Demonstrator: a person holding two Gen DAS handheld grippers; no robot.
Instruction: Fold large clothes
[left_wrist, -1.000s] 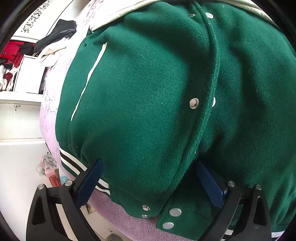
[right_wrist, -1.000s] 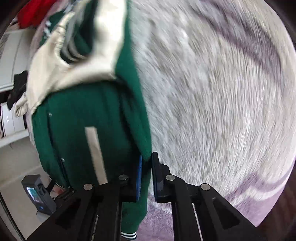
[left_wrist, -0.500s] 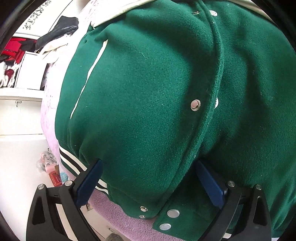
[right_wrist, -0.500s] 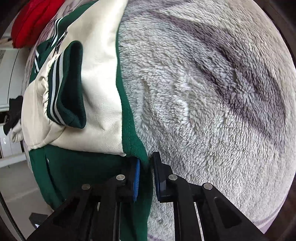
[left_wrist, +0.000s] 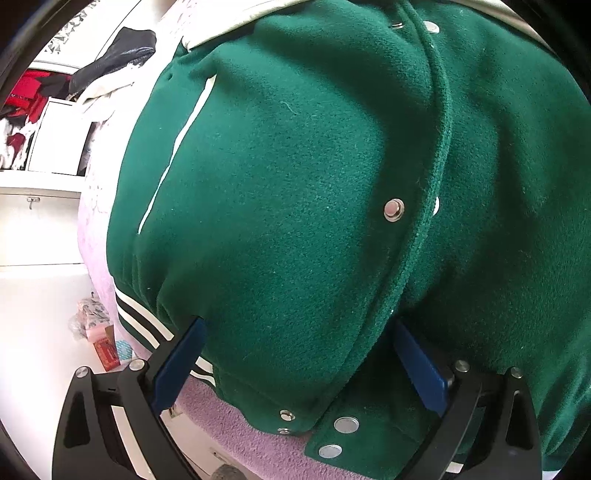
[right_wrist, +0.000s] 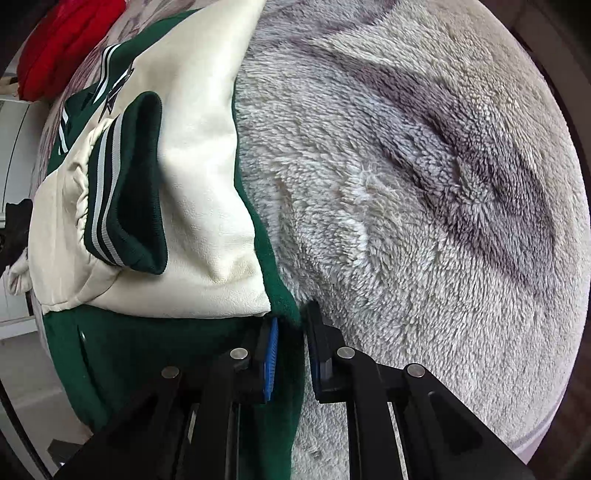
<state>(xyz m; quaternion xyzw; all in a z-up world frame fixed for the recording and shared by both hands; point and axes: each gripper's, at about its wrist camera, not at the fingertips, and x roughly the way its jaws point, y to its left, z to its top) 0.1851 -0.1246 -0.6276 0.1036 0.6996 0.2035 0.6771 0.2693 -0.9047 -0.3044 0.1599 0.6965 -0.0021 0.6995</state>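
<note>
R claw (right_wrist: 290, 350) pinches the green edge of a varsity jacket (right_wrist: 147, 354), blue pads nearly together w/ fabric between. Jacket is green w/ a cream sleeve (right_wrist: 199, 184) folded across it; sleeve's green ribbed cuff (right_wrist: 129, 192) w/ pale stripes lies on top of the cream. Jacket sits on a fluffy grey-white blanket (right_wrist: 424, 192) w/ a darker purple-grey patch at right. Red garment (right_wrist: 62, 40) at top left, beyond the jacket. Pale furniture along left edge, too blurred to tell more.

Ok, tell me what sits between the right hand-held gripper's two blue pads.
In the right wrist view, the right hand-held gripper pinches a fold of the green wool varsity jacket at its edge.
</note>
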